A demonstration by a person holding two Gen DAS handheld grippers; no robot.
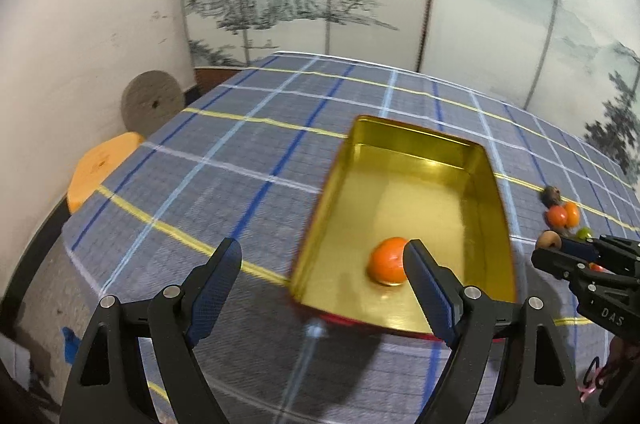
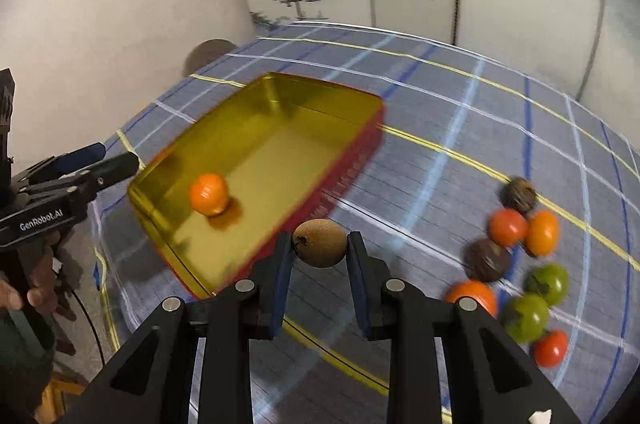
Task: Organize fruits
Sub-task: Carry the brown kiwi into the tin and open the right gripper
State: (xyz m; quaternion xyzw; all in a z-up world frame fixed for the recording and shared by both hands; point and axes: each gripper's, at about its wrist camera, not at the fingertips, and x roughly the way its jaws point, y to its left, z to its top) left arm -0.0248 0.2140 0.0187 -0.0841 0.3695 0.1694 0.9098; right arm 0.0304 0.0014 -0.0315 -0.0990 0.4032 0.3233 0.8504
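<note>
One orange (image 2: 209, 199) is lying in the tin (image 2: 256, 147); my right claw (image 2: 319, 252) is gripping a brown fruit (image 2: 319, 243), left claw (image 1: 324, 288) gaping empty. I'm aiming over the rim, releasing low.

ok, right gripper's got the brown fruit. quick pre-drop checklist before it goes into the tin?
1. Grip: right gripper shut on the brown fruit, pads on both sides. ok.
2. Tin open, no lid in the way. ok.
3. Room in tin: only one orange fruit inside, near the front end. ok.
4. Left gripper empty, jaws open, but its right finger hangs over the tin's near end. not ok.
5. Brown fruit over the tin: it reads just outside the red wall. not ok yet.
6. Height above the rim. cannot tell.
</note>
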